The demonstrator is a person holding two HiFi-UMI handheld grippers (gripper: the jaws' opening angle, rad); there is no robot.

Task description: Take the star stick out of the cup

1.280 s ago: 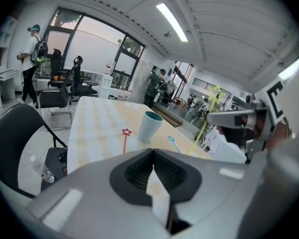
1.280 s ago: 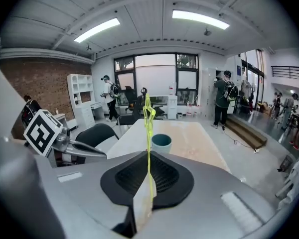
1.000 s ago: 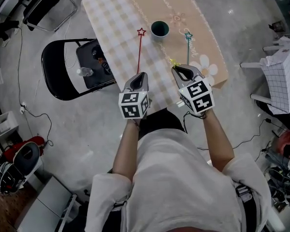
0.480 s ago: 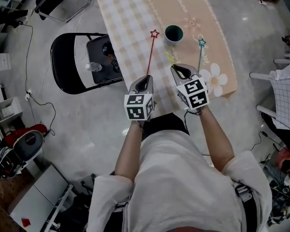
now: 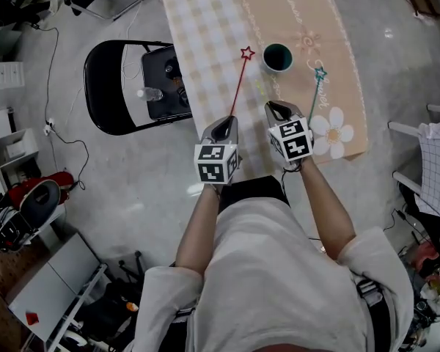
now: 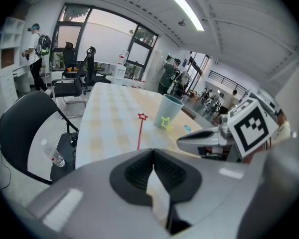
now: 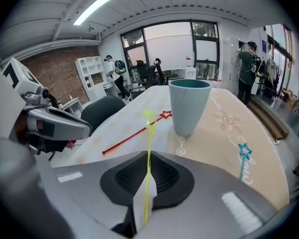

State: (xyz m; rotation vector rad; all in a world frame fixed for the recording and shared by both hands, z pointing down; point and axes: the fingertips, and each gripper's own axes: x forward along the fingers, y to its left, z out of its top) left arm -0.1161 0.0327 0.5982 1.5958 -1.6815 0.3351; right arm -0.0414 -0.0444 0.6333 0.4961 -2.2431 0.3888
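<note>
We log right gripper (image 7: 145, 182) clenched on yellow star stick (image 7: 149, 144), which is outside the cup (image 7: 189, 106), star end toward it | left gripper (image 6: 152, 169) clenched, empty | red star stick (image 5: 237, 83) and blue star stick (image 5: 317, 88) lie on surface (image 5: 205, 20) flanking cup.

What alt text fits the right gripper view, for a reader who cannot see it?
The right claw is shut on a thin yellow star stick, held upright in front of a teal cup standing on the table. A red star stick lies on the table left of the cup and a blue star stick right of it.
</note>
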